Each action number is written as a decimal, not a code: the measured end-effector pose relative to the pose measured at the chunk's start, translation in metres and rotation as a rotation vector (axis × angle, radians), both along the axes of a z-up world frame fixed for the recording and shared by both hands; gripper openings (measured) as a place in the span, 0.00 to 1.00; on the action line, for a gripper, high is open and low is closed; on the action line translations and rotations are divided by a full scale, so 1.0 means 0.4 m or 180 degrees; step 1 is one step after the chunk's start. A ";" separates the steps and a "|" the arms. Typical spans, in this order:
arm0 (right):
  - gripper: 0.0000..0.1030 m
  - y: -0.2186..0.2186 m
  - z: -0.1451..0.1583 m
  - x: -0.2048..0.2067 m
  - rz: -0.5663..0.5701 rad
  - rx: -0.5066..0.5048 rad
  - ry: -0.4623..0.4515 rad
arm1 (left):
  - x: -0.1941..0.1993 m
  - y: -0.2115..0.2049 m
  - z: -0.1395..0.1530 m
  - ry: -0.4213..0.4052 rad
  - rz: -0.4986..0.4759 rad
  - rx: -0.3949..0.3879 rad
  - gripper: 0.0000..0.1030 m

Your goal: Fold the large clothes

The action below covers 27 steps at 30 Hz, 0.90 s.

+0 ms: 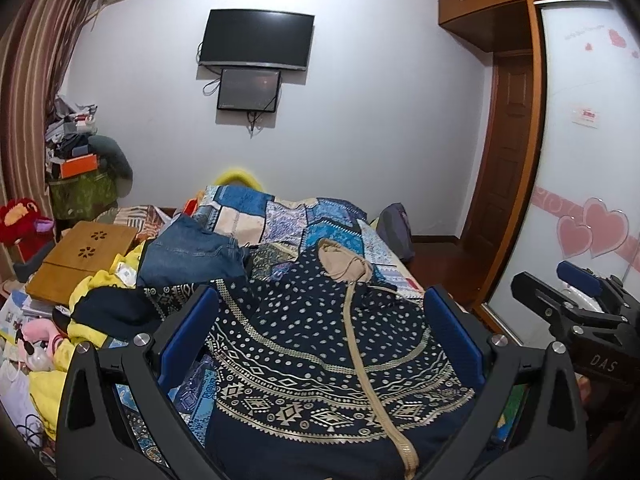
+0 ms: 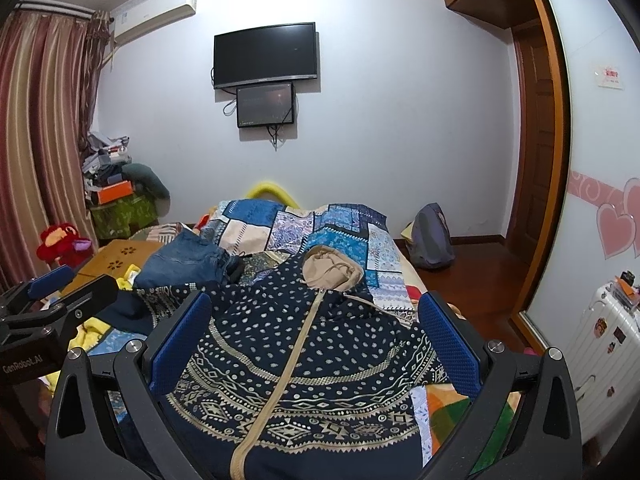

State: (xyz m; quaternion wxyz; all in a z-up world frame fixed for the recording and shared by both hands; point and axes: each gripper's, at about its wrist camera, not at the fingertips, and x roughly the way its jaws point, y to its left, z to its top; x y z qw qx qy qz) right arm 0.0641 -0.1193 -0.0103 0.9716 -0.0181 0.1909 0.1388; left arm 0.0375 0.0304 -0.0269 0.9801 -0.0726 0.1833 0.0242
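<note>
With both my left tool (image 1: 320, 332) and right tool (image 2: 316, 336) wide open and empty above the navy patterned hoodie (image 1: 320, 352) on the bed (image 2: 384, 252), I'd pinch its sleeve edges evenly.

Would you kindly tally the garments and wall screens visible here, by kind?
Hoodie: 1
Jeans: 1
Large screen: 1
Small screen: 1
Total: 4
</note>
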 end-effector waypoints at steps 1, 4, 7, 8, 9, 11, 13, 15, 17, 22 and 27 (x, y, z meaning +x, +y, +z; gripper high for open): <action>1.00 0.004 -0.002 0.011 0.0002 -0.0014 0.0011 | 0.006 0.005 -0.003 0.0011 0.0011 -0.0002 1.00; 1.00 0.014 -0.014 0.042 0.0020 -0.0043 0.0058 | 0.037 0.038 -0.018 0.0077 0.0105 0.0010 1.00; 1.00 0.026 -0.024 0.080 0.0037 -0.0095 0.0107 | 0.077 0.089 -0.028 0.0136 0.0170 -0.0004 1.00; 1.00 0.029 -0.026 0.092 0.0036 -0.0113 0.0118 | 0.092 0.109 -0.031 0.0161 0.0173 -0.0022 1.00; 1.00 0.034 -0.029 0.105 0.0033 -0.0140 0.0123 | 0.104 0.126 -0.032 0.0171 0.0193 -0.0033 1.00; 1.00 0.039 -0.032 0.129 0.0015 -0.0184 0.0133 | 0.135 0.185 -0.032 0.0167 0.0304 -0.0027 1.00; 1.00 0.044 -0.035 0.155 0.0005 -0.0214 0.0146 | 0.160 0.241 -0.037 0.0185 0.0453 0.0016 1.00; 1.00 0.048 -0.040 0.188 0.0022 -0.0208 0.0209 | 0.189 0.317 -0.051 0.0256 0.0614 -0.0015 1.00; 1.00 0.053 -0.052 0.227 0.0086 -0.0194 0.0324 | 0.221 0.416 -0.085 0.0416 0.0687 -0.0237 1.00; 1.00 0.071 -0.101 0.301 0.0134 -0.0209 0.0598 | 0.271 0.620 -0.214 0.0829 0.0847 -0.0833 1.00; 1.00 0.083 -0.171 0.367 0.0101 -0.0231 0.0965 | 0.290 0.777 -0.379 0.1238 0.1069 -0.1259 0.99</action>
